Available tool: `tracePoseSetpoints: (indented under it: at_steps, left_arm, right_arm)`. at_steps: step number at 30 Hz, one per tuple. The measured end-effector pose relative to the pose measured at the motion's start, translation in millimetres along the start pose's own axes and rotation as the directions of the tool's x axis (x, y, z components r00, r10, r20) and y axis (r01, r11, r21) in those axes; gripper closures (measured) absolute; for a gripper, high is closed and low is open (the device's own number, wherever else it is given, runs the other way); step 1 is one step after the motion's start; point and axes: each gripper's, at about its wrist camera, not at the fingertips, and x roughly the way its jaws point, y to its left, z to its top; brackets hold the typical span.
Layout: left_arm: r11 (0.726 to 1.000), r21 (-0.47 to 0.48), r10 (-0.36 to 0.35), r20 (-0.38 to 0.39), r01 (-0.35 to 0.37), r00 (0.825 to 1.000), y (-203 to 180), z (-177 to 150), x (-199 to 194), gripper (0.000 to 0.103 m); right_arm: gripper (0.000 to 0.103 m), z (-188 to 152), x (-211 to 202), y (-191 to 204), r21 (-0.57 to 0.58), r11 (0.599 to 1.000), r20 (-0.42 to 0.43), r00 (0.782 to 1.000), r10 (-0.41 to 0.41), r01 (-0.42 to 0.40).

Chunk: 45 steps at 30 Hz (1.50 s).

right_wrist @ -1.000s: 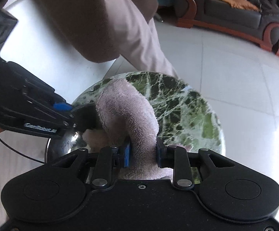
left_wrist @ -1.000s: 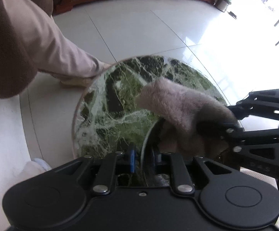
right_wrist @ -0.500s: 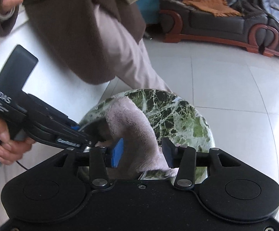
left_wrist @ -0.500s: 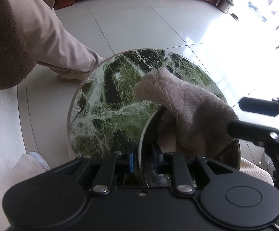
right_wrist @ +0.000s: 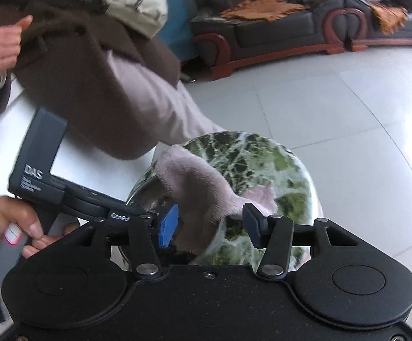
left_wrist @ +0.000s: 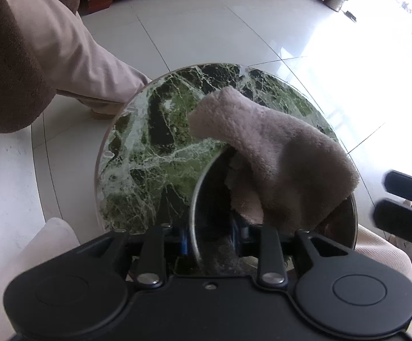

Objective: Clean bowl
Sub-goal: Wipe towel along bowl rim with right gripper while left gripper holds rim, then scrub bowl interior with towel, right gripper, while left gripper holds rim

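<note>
Pale floor tiles [left_wrist: 194, 25] surround a small round table topped in green marble [left_wrist: 149, 153], with a dark leather sofa on a red wooden frame [right_wrist: 276, 28] along the far side of the room. On the marble stands a shiny steel bowl [left_wrist: 206, 199], and a pinkish-grey plush cloth [left_wrist: 276, 153] is draped over its rim, one end lying out on the marble ahead of the fingers and the other tucked down inside the bowl.

The left gripper [left_wrist: 211, 240] points steeply down with the near rim of the bowl running between its two blue-padded fingers; its jaws are opening, and a gap shows on either side of the rim, so they no longer pinch it.

The right gripper [right_wrist: 210, 224] is aimed at the bowl from the other side. Its jaws are opening too: the cloth hangs between the fingers, close to the blue pad of the left-hand finger and clear of the right-hand one, with no squeeze on it.

A hand [right_wrist: 10, 221] holds the left tool's handle. A seated person in a brown coat [right_wrist: 72, 85] and pale trousers [left_wrist: 72, 65] is behind the table.
</note>
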Motion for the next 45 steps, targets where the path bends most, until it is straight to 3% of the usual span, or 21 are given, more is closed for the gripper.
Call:
tracePoseSetpoints:
  at_steps: [4, 13, 19, 24, 33, 40, 45]
  left_arm:
    - [1.000, -0.022, 0.005, -0.002, -0.005, 1.000, 1, 2, 2, 0.075]
    - [0.999, -0.005, 0.038, 0.080, -0.037, 0.996, -5, -14, -3, 0.074]
    - [0.999, 0.021, 0.032, 0.100, -0.034, 0.994, -6, -21, -7, 0.075]
    - [1.000, 0.006, -0.002, 0.118, 0.002, 0.993, 0, -26, -7, 0.078]
    - [0.997, -0.014, -0.067, 0.128, 0.070, 0.989, 11, -30, -7, 0.082]
    - [0.994, -0.018, -0.102, 0.114, 0.104, 0.988, 16, -30, -6, 0.083]
    - [0.993, -0.029, -0.106, 0.111, 0.110, 0.988, 17, -30, -7, 0.083]
  right_arm:
    - [0.046, 3, -26, 0, 0.021, 0.999, 0.044, 0.998, -0.038, 0.037]
    - [0.045, -9, -51, 19, 0.040, 0.998, 0.149, 0.987, -0.058, 0.052]
    - [0.045, -26, -67, 45, 0.031, 0.995, 0.170, 0.980, -0.103, 0.099]
    - [0.045, -18, -65, 49, -0.002, 0.991, 0.156, 0.979, -0.135, 0.137]
    - [0.045, 27, -7, 56, -0.290, 0.946, 0.019, 0.989, -0.147, 0.146]
    - [0.051, 50, 66, 72, -0.516, 0.855, -0.135, 0.982, -0.134, 0.046]
    - [0.054, 57, 102, 83, -0.607, 0.794, -0.218, 0.966, -0.137, -0.025]
